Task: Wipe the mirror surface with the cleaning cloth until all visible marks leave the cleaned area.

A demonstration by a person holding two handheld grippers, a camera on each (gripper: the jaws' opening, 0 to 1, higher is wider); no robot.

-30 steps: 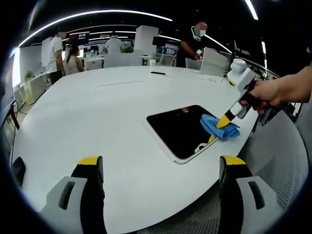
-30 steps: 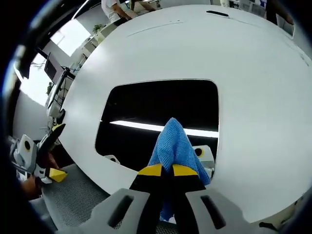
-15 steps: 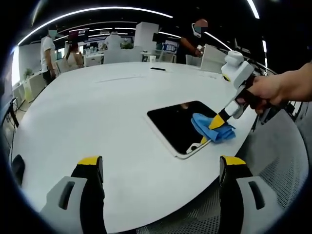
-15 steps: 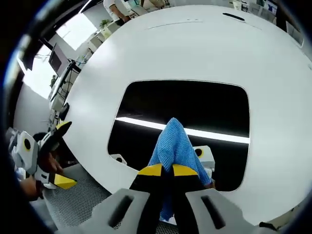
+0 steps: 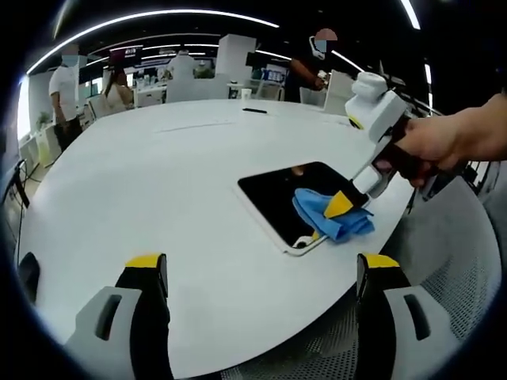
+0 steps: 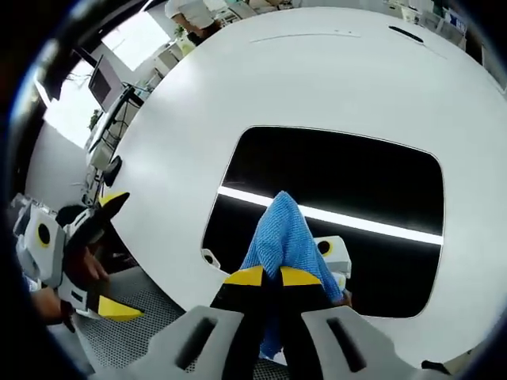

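A dark rectangular mirror [image 5: 285,199] [image 6: 341,190] with a white frame lies flat on the white round table [image 5: 158,174]. My right gripper [image 6: 265,277] [image 5: 341,207] is shut on a blue cleaning cloth [image 6: 283,233] [image 5: 325,214], which is pressed on the mirror near its near edge. A hand [image 5: 447,146] holds that gripper. My left gripper [image 5: 261,273] hovers open over the table's near edge, apart from the mirror, with nothing between its fingers; in the right gripper view it [image 6: 107,253] sits at the far left.
The table edge curves close by, with grey mesh chair surfaces [image 5: 451,269] [image 6: 142,332] below it. A small dark object [image 5: 255,111] lies at the table's far side. Several people [image 5: 65,83] and desks stand beyond the table.
The right gripper with the cloth has slid leftward across the mirror's near part, as seen from the left gripper view. The left gripper has stayed open in place.
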